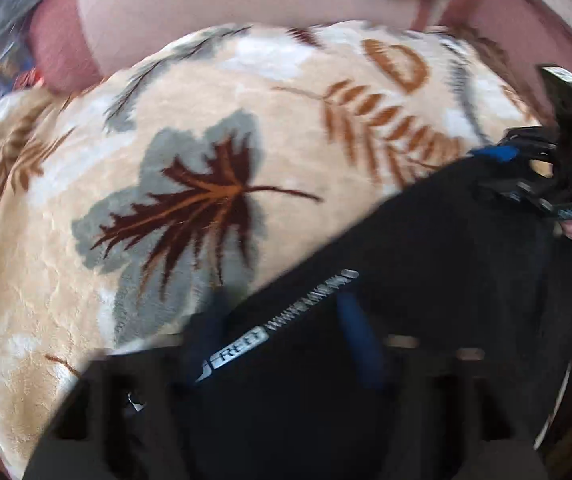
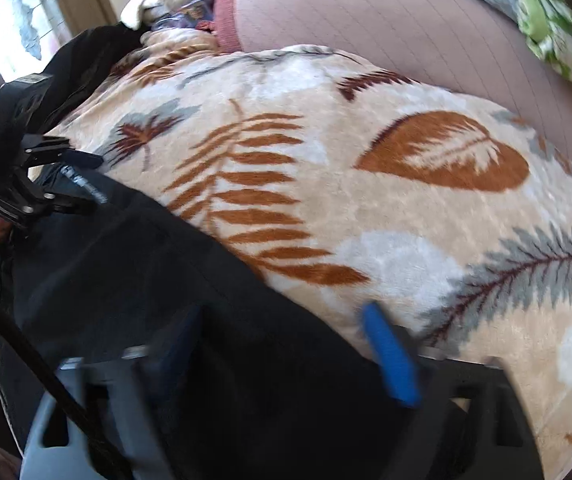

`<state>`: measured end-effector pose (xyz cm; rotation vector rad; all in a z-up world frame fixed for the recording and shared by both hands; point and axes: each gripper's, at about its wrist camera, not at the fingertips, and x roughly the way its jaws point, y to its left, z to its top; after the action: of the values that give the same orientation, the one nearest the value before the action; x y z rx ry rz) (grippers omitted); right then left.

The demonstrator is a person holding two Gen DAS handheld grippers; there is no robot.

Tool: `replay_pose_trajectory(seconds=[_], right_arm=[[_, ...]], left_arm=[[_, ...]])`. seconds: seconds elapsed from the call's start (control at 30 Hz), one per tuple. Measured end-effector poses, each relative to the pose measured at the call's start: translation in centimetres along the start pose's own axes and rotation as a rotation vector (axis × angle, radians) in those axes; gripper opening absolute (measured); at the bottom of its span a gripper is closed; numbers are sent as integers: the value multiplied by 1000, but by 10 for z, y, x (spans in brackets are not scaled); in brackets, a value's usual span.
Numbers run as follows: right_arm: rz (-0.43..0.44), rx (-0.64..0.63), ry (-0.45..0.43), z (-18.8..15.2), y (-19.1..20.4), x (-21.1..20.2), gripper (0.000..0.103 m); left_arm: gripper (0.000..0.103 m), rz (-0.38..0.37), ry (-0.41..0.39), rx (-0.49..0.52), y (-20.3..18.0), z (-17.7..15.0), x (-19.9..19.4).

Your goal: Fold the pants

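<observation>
Leaf-print blanket (image 1: 190,128) fills both frames; pants (image 1: 425,280) stretch lower-left to right between left gripper (image 1: 282,332) and right gripper (image 2: 286,352), each clamped on an edge.

black pants (image 1: 425,248), dark matte fabric w/ a silver-grey printed strip reading "reef" along one edge. garment lies bunched, not flat, across the near side of a beige leaf-print blanket (image 1: 206,128); its upper edge runs diagonally over the blanket. part of the cloth is lifted at both ends; fold state cannot be told.
</observation>
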<state>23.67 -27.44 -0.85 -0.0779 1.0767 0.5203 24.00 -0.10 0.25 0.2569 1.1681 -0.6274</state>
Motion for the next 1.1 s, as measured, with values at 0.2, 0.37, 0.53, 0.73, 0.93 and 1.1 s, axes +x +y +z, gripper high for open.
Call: replay_pose_trajectory(seconds=[0.2,0.37,0.53,0.73,0.93,1.1], right_arm=[[14,-15,12,-1,20,-12,9],[-21,-32,-4,-5,41,-40,8],[-59,-82,-49,-27,82,-87,8],[-22,-95,-68,-74,128,-128,8],[31,-57,-28,-136,168,-135,8],[-16,5,32,-178,182,-121,20]], left_arm=[[13,21,-41,-42,-7,-11,-23],[12,75,-103,-37,-32,-25,-60],[12,96,-202,-76,-56,-65,-115],[12,64,-286,-153,-86,-142,-156],[11,52,-242,-273,-106,-211,-147],[20,42,-161,-427,-103,-243,-127]])
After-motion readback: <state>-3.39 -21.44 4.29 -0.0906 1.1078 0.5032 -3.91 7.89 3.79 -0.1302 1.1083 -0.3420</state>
